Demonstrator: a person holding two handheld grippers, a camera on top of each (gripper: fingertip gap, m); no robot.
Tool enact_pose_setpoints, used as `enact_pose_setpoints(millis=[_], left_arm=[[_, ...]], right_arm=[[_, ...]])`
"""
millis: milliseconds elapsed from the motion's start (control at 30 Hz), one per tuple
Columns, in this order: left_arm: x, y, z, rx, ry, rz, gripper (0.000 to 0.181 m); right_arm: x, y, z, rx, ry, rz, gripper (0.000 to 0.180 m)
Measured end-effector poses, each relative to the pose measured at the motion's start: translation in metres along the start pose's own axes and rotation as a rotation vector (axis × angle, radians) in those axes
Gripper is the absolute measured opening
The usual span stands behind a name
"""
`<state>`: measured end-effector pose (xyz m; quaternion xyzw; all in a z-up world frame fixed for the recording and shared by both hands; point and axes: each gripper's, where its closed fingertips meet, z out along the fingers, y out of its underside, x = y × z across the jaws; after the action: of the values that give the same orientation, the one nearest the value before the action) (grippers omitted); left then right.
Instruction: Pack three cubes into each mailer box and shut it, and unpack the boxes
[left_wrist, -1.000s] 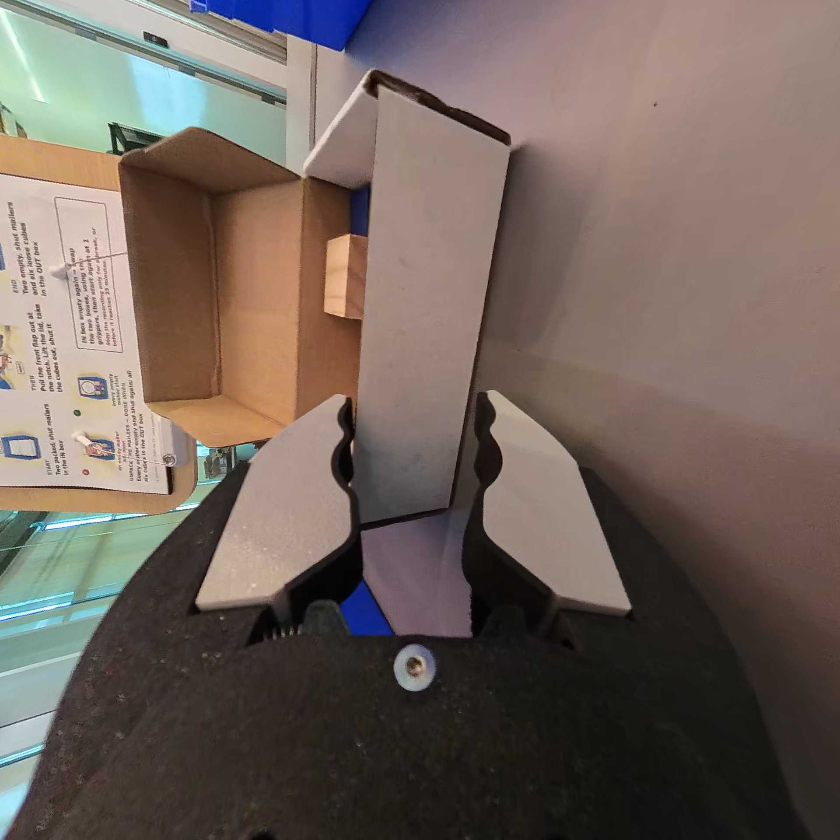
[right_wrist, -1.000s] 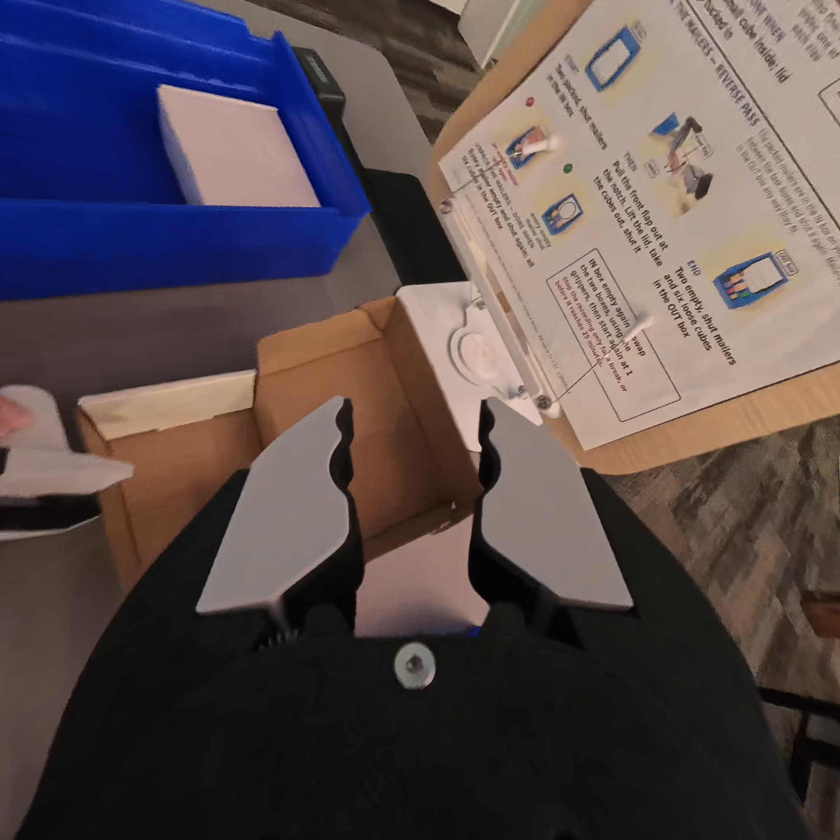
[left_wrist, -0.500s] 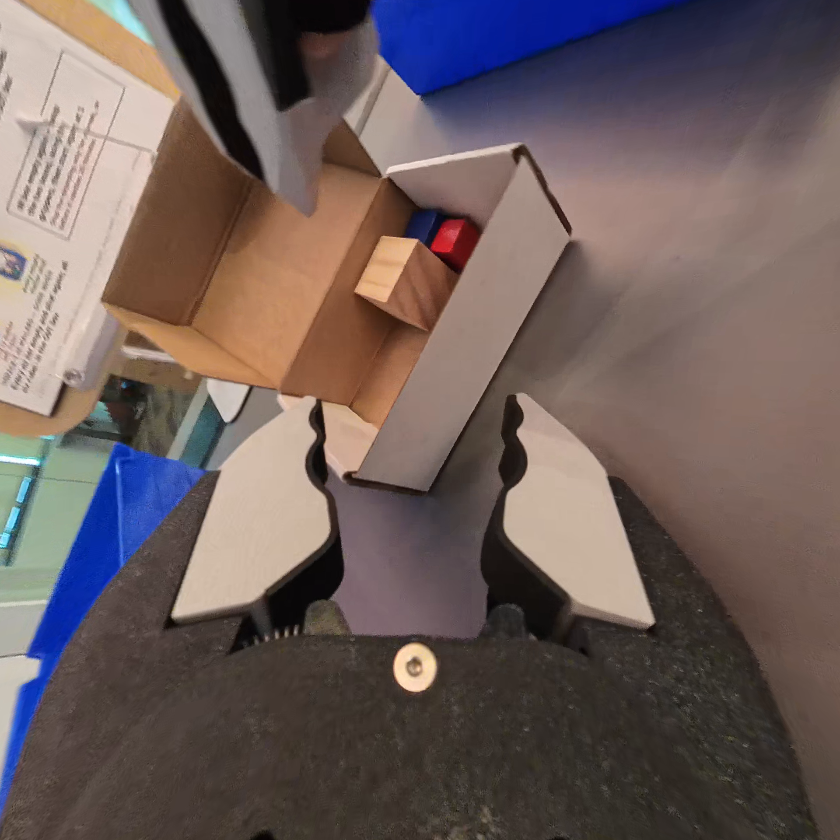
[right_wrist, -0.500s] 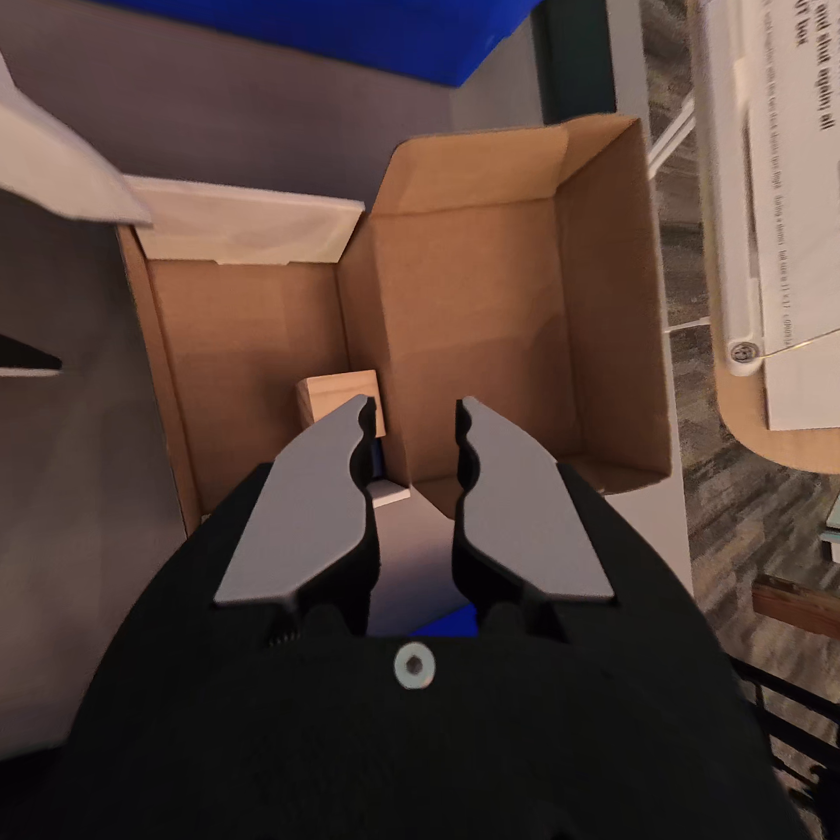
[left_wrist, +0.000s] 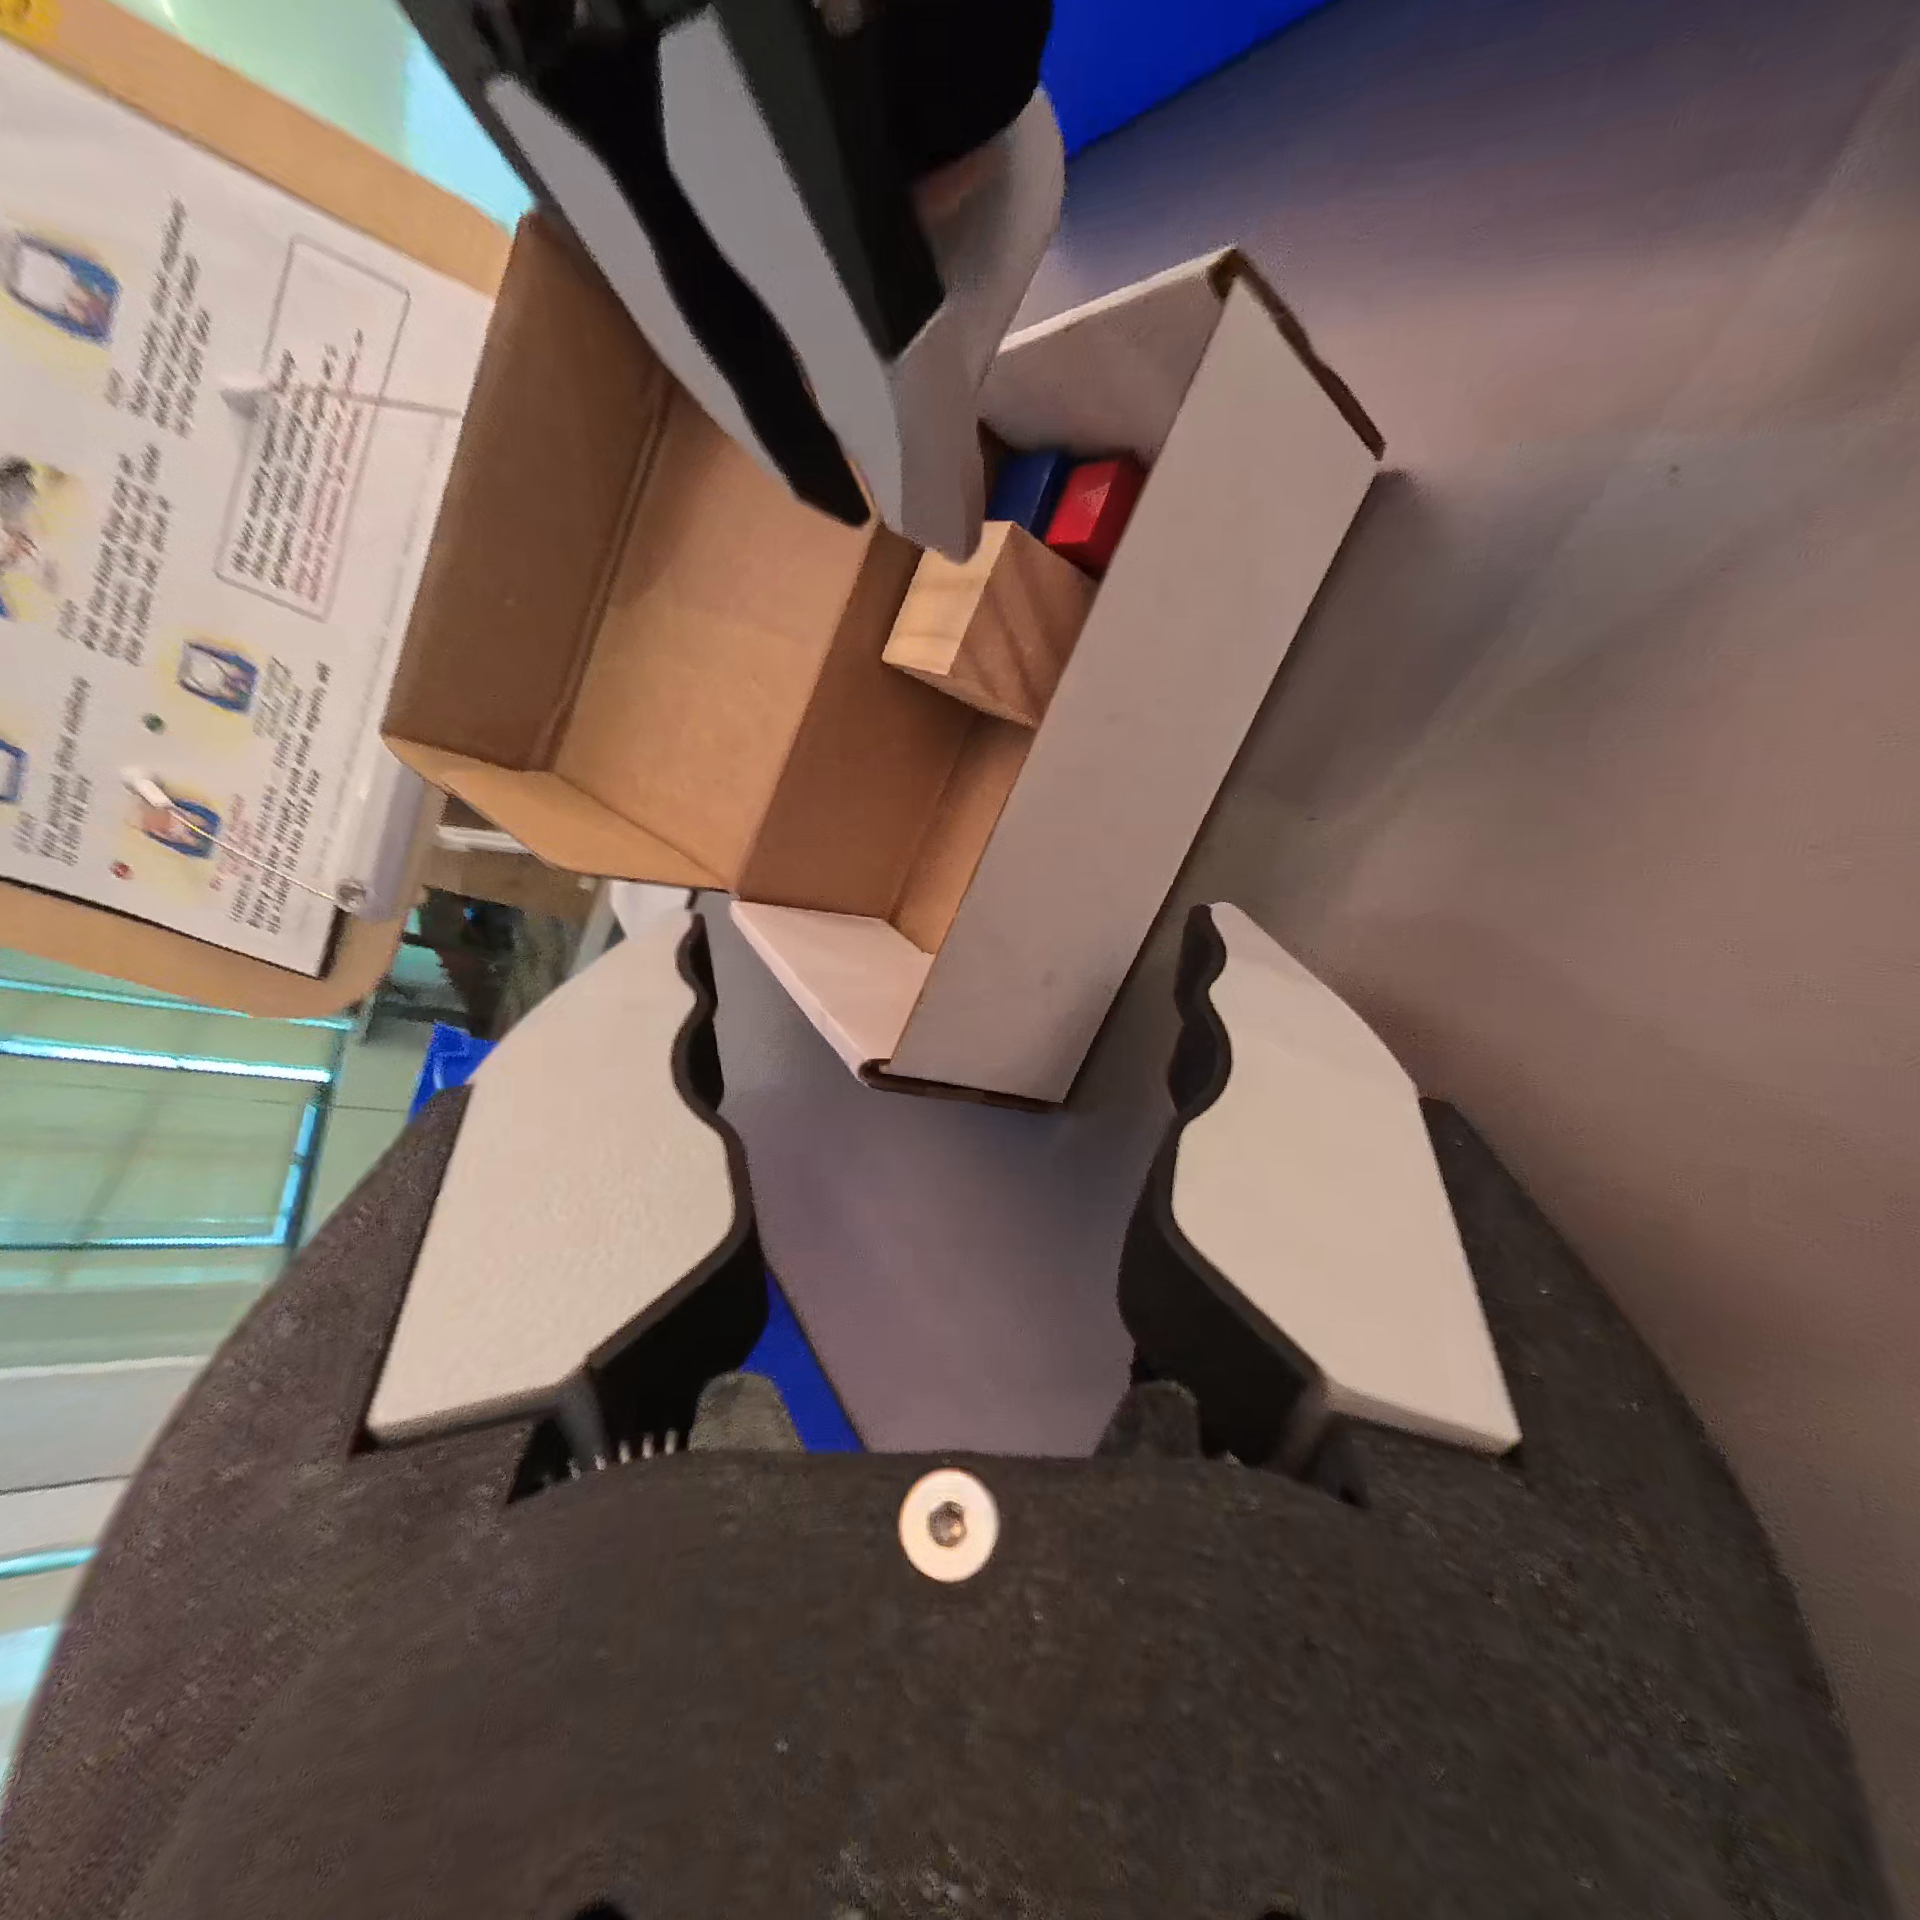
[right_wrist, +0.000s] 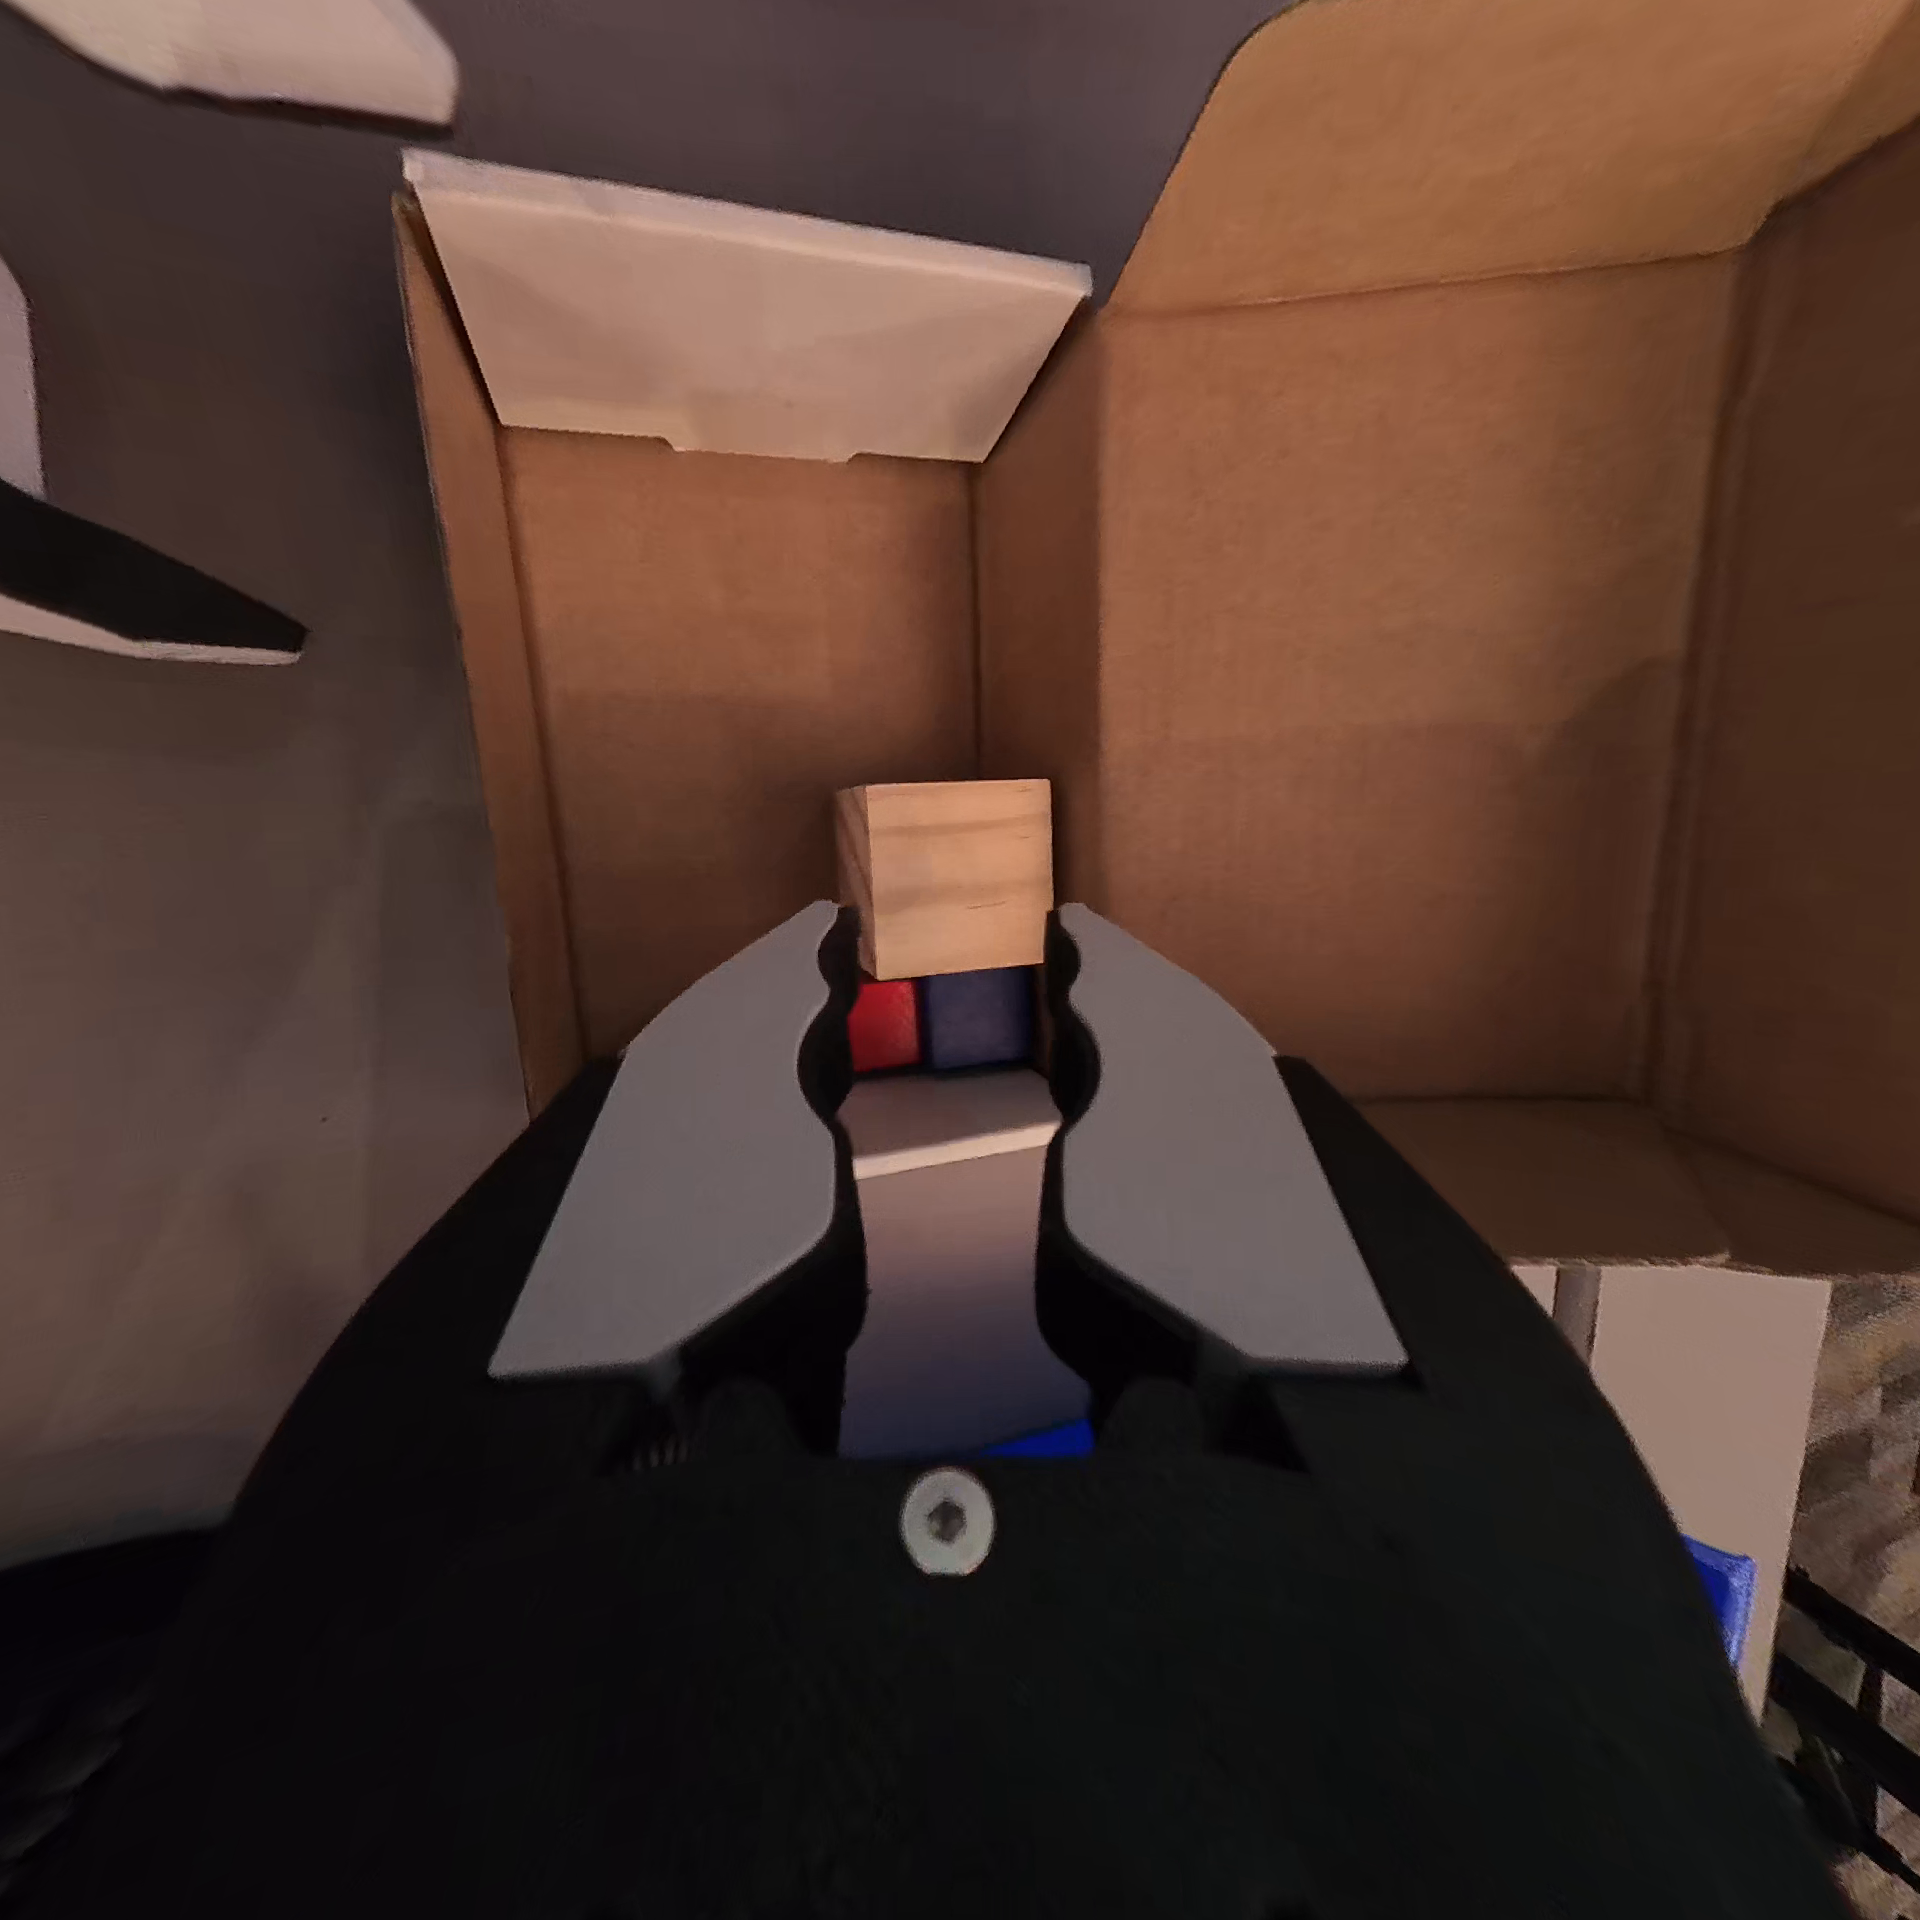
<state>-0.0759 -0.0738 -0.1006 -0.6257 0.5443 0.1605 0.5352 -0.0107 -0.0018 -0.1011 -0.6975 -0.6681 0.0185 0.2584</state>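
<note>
Since half a second ago, my right gripper has dropped deeper into the open mailer box, so the wooden cube that sat beyond my fingertips now sits right between them. My left gripper has pulled back a touch from the box's near white corner.

As for progress, I judge this to be the unpacking part: the lid is already folded back, all three cubes are still inside, and none is out yet. So three cubes remain to be lifted from this one and it must be shut again (whether another box waits, I cannot tell from here).

My right jaws stand partly closed, about a cube's width apart, with the wooden cube's near end framed by the tips. They look to be touching or a hair off its sides; I cannot tell whether the grip is firm. Just behind my tips, lower in the gap, lie the red cube and the blue cube side by side. Beyond the wooden cube is the brown box floor, then the far white flap.

My left jaws gape wide and hold nothing. Just ahead between them is the box's white side wall, near but not touching. Farther on, the right gripper dips into the box.
</note>
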Motion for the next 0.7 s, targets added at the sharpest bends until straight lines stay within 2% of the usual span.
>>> enact_pose_setpoints(millis=[400,600,700], left_arm=[[0.015,-0.005,-0.006,0.026,0.079,0.020,0.083],[0.030,0.004,0.001,-0.022,0.143,0.047,0.081],[0.033,0.005,0.003,-0.021,0.155,0.050,0.074]], right_arm=[[-0.002,0.002,0.004,-0.029,0.006,-0.013,0.040],[-0.002,0.005,0.008,-0.047,0.010,-0.030,0.042],[-0.002,0.002,0.014,-0.055,0.022,-0.052,0.043]])
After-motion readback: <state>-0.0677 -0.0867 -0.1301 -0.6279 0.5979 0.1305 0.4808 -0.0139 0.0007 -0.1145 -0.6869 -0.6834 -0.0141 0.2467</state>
